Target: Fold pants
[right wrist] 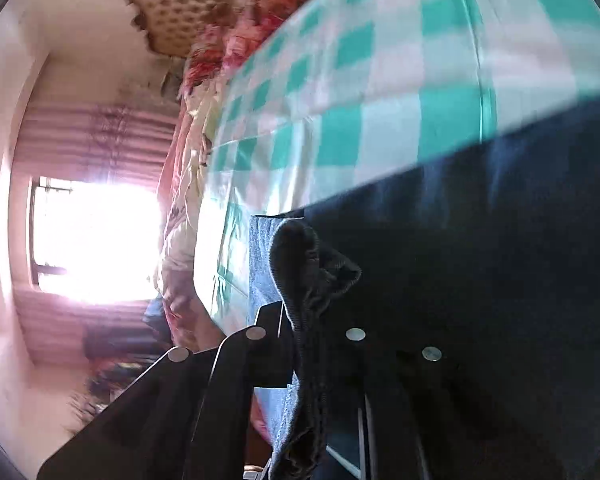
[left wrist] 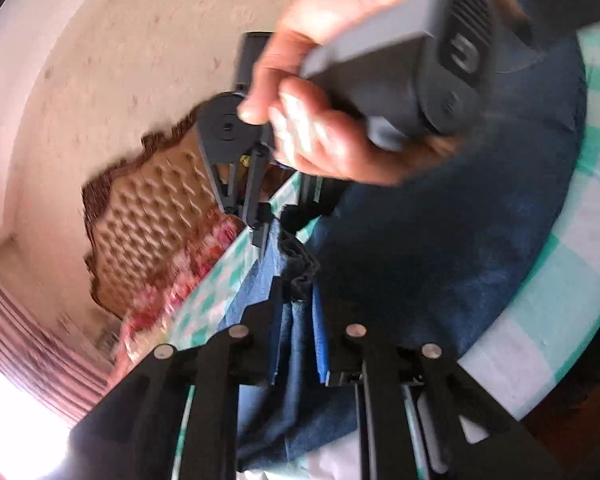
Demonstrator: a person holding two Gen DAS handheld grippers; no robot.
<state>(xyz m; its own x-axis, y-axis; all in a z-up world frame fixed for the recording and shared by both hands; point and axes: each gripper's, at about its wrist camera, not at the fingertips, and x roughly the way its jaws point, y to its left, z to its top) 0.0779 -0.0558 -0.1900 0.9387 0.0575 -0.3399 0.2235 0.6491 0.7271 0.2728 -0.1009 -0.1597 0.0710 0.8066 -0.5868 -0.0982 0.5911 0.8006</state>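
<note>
the pants, dark blue denim, are spread on a bed covered by a green-and-white checked sheet, with a tufted headboard at the far end and a flowered quilt bunched beside it.

in the left wrist view the left gripper is seen nearly closed, its jaws pinched on a fold of the denim, which runs back between them in pleats. just beyond it, the right gripper is held by a hand and tipped down onto the same edge of cloth. in the right wrist view the right gripper is closed on a dark ribbed edge of the pants, probably the waistband or a hem; which one cannot be told.

both grips are set close together on one end of the garment, apparently so that the edge can be lifted as one and carried over the rest of the cloth without the layers sliding apart. the fold itself is judged not yet made, since most of the fabric lies flat on the bed. blur hides finer detail of the seams.
</note>
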